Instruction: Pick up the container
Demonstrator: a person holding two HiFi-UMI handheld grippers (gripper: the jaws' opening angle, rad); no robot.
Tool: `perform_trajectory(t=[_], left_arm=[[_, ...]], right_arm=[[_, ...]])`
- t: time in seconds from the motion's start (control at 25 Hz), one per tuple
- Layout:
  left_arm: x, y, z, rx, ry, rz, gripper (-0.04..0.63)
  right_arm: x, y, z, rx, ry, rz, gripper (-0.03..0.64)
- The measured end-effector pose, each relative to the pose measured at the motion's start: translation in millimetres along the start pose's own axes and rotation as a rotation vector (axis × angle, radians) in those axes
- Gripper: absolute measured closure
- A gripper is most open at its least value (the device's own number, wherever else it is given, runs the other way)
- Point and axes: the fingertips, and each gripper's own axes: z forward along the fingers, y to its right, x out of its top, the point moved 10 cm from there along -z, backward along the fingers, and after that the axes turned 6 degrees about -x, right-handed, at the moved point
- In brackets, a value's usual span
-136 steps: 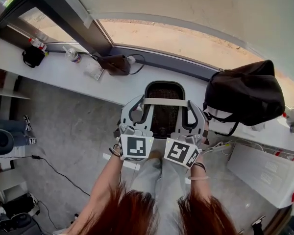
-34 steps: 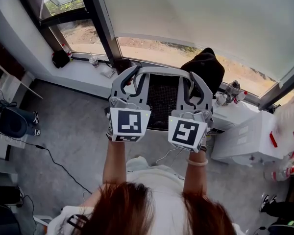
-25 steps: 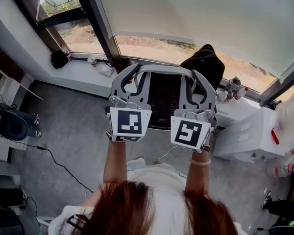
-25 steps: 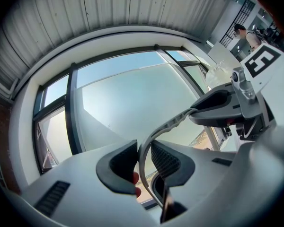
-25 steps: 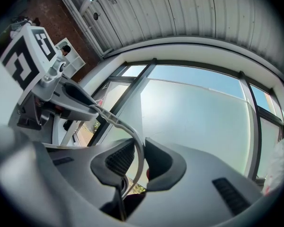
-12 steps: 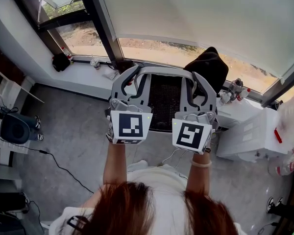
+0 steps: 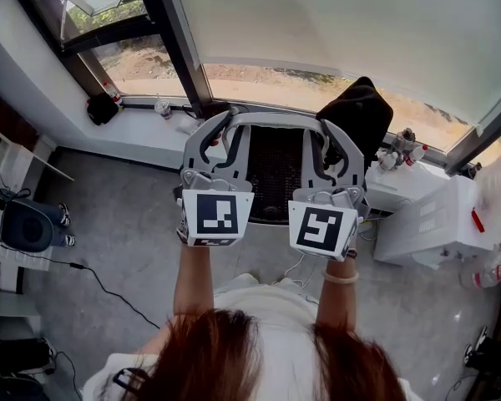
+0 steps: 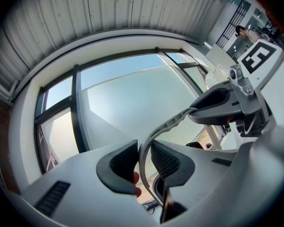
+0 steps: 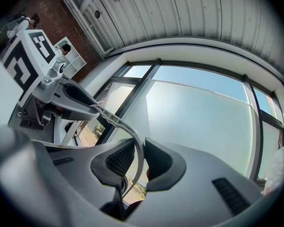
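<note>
1. Left gripper: jaws closed on the thin grey handle of the container. The band runs up between the ribbed pads.
2. Right gripper: same grip, closed on the other end of that handle. The two grippers sit side by side, marker cubes toward the person.
3. Container: a dark mesh basket in a grey frame, hanging between the two grippers in front of the person. The handle arches across its far edge.
4. Nothing visible supports it. The grey floor lies well below, the windowsill is beyond it, and a black bag sits to the right.
5. Judgement: the pick-up looks done, with the container airborne and held at both ends. What is left is holding it level. No set-down spot is evident.
</note>
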Motion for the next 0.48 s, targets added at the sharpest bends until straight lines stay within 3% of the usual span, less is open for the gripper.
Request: perform_trajectory(t=[0.48], left_arm=[[-9,-37,-32,-0.014,0.01,-0.006,0.502]], right_arm=[[36,-37,-4,-0.005,-0.014,-0.013,0.538]])
